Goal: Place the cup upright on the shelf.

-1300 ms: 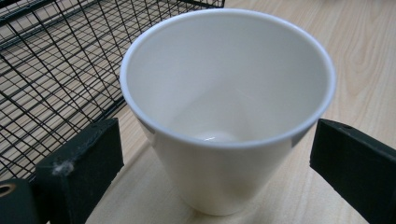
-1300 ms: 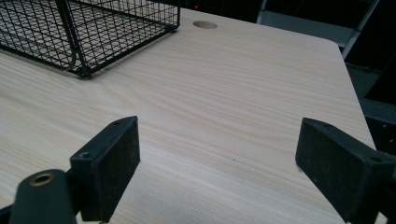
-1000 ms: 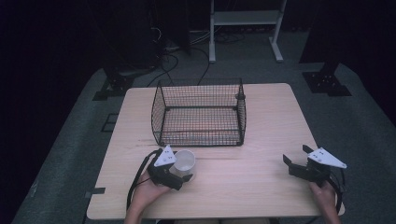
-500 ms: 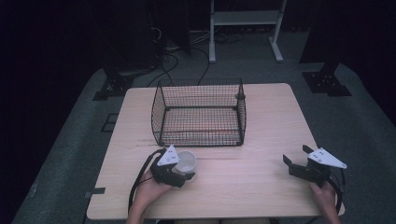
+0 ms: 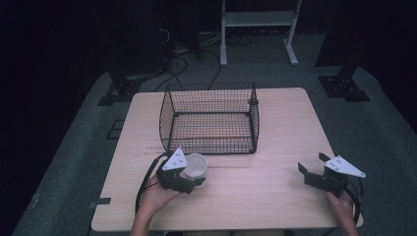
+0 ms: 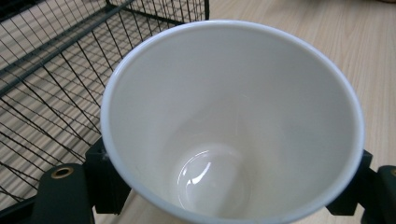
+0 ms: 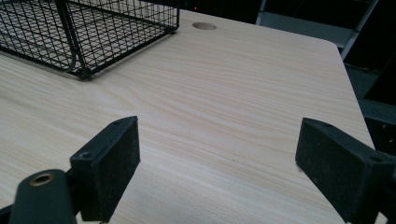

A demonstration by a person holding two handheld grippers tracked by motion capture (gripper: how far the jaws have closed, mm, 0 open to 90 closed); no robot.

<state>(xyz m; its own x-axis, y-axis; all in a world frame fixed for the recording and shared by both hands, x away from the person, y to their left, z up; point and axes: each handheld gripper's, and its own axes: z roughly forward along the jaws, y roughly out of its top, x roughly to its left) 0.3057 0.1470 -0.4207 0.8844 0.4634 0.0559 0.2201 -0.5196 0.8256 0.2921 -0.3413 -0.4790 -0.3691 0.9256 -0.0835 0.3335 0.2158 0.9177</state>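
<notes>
Left hand (image 5: 152, 196): comes in from the bottom edge, wrapped round the left gripper (image 5: 189, 178) at the near-left part of the table (image 5: 285, 128).
Left gripper: jaws clamped on a white cup (image 5: 195, 165), one jaw on each side of its wall. In the left gripper view the cup (image 6: 233, 126) is open-side up, empty and glossy inside.
Cup spot: just in front of the wire basket (image 5: 209, 118), near its front-left corner. Can't tell if it's touching the mesh.
Right hand (image 5: 342, 204): down at the near-right corner, holding the right gripper (image 5: 310, 169) low over the wood, pointing left-ish and away.
Right gripper: jaws spread wide, only bare tabletop between them in the right gripper view (image 7: 217, 163).
Basket: black wire, sits mid-table, nothing visible in it; well apart from the right gripper.
Hole (image 7: 204, 25): small round one in the tabletop past the basket corner.
Further back: grey floor, cables (image 5: 187, 54), a white frame stand (image 5: 258, 22), dark stand feet (image 5: 344, 86) either side.
</notes>
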